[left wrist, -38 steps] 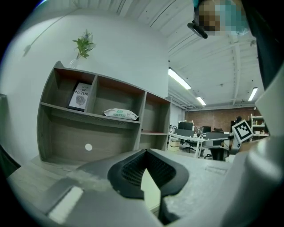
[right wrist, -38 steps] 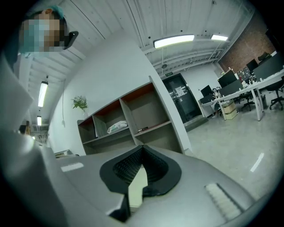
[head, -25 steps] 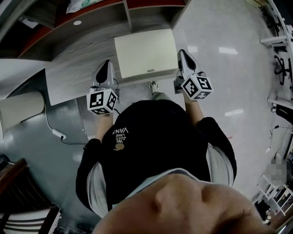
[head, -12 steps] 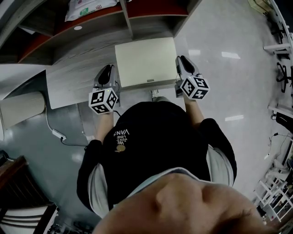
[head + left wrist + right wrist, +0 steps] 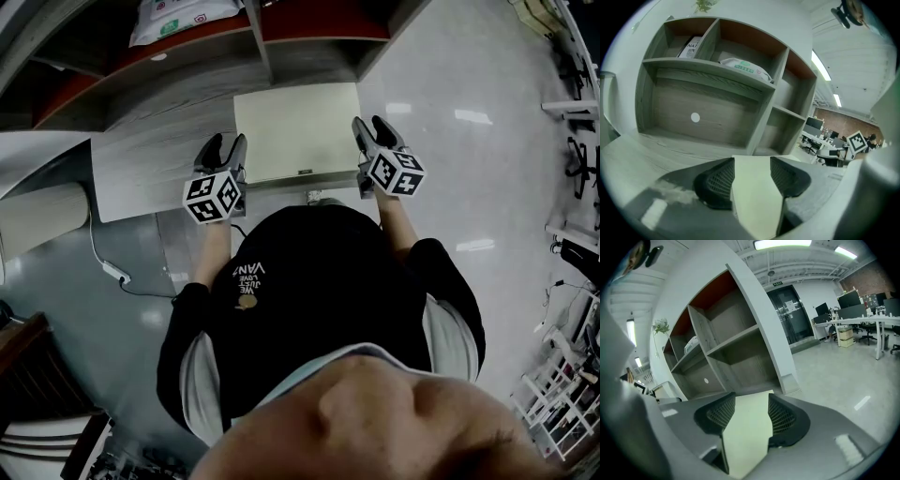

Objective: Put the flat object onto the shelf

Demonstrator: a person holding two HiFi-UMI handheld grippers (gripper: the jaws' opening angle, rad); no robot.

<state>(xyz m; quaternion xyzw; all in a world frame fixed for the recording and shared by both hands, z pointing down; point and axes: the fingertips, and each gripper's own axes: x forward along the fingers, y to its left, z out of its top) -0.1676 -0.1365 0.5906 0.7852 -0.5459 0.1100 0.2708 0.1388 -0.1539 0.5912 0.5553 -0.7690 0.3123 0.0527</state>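
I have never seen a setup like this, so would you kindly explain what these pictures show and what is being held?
No robot here: a person holds a two-jaw gripper in each hand, each bearing a marker cube. The head view looks down from the person's head; the two gripper views look along each gripper's jaws. A pale cream flat rectangular board lies on the grey wood-grain shelf ledge. The left gripper and right gripper flank it, jaws opening, the board's edge between them but not pinched, so nothing is held.
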